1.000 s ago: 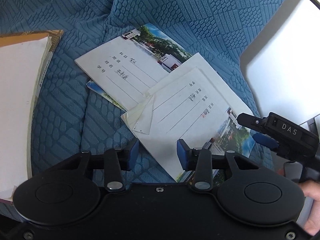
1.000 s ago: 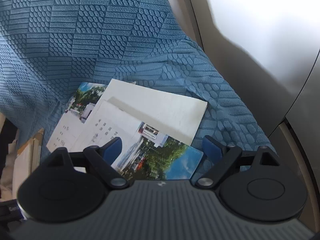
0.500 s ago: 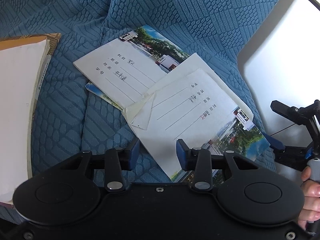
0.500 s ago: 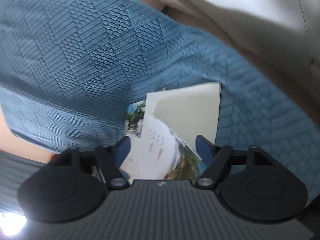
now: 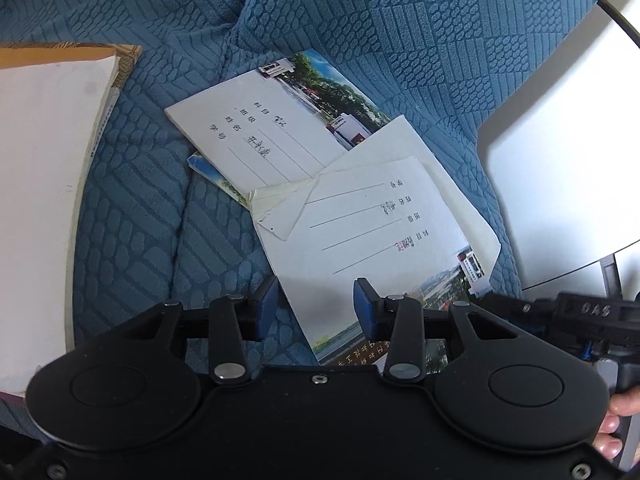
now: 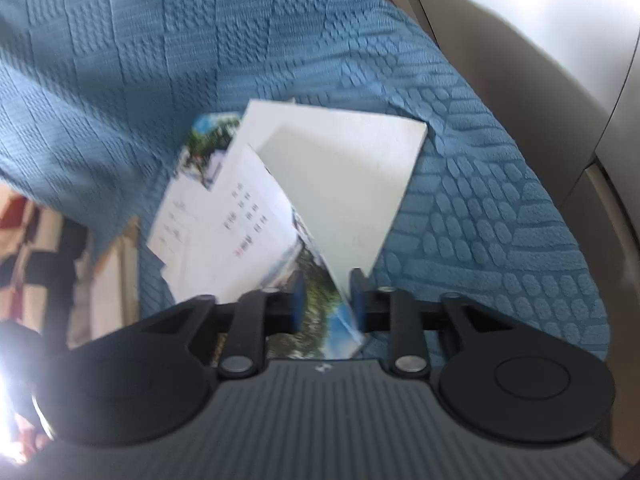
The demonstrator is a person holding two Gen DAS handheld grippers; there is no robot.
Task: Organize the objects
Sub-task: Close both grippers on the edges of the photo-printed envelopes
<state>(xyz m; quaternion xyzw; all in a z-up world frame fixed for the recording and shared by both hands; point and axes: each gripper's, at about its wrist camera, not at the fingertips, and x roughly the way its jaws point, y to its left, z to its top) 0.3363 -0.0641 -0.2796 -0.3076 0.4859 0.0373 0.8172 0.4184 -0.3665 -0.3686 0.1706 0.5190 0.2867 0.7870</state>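
Jaws of the right gripper (image 6: 325,303) are closing on the photo corner of the top notebook (image 5: 372,232), which is seen between the blue pads. Jaws of the left gripper (image 5: 316,310) are held partly spread above its near edge, gripping nothing. A second notebook (image 5: 276,128) is overlapped farther back on the blue textured cover (image 5: 360,20). A thick book (image 5: 44,168) is seen at left.

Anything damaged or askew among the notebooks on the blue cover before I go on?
Yes. The near notebook has its far-left cover corner folded over, a creased flap. It lies crooked across the far notebook, and a loose white sheet sticks out beneath it. The right gripper is closing on its corner.
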